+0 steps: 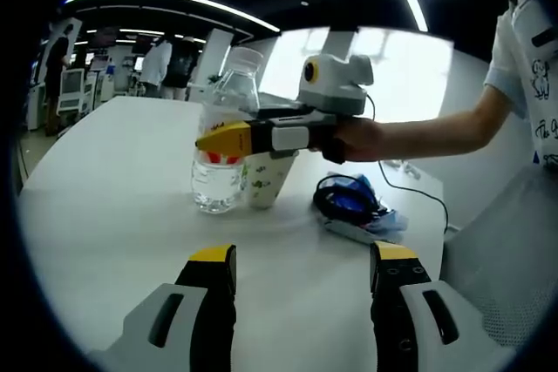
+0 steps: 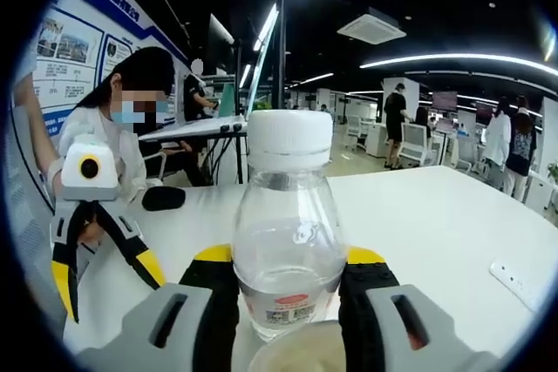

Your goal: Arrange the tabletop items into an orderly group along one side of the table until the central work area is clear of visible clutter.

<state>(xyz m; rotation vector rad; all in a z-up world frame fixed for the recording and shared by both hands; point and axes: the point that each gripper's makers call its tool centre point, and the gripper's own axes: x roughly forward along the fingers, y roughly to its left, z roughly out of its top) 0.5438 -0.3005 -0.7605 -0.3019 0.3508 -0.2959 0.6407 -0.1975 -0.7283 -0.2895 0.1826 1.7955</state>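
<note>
Both grippers: left gripper (image 1: pixel 301 266) and right gripper (image 2: pixel 288 280) have grey bodies, black inner jaw faces, yellow tips, dark slots. Black cable (image 1: pixel 410 185) trails off the right one. Person's sleeve (image 1: pixel 521 50) is short, white, printed.

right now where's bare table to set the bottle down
Bare table left of the water bottle, and in front of it toward the left gripper. Crowded right of the bottle: paper cup, then blue lanyard pile.

Tabletop count: one water bottle (image 1: pixel 220 145), one paper cup (image 1: pixel 268 179), one blue cable bundle (image 1: pixel 353 200). One dark object (image 2: pixel 163 198), possibly a mouse. Grippers: two.
</note>
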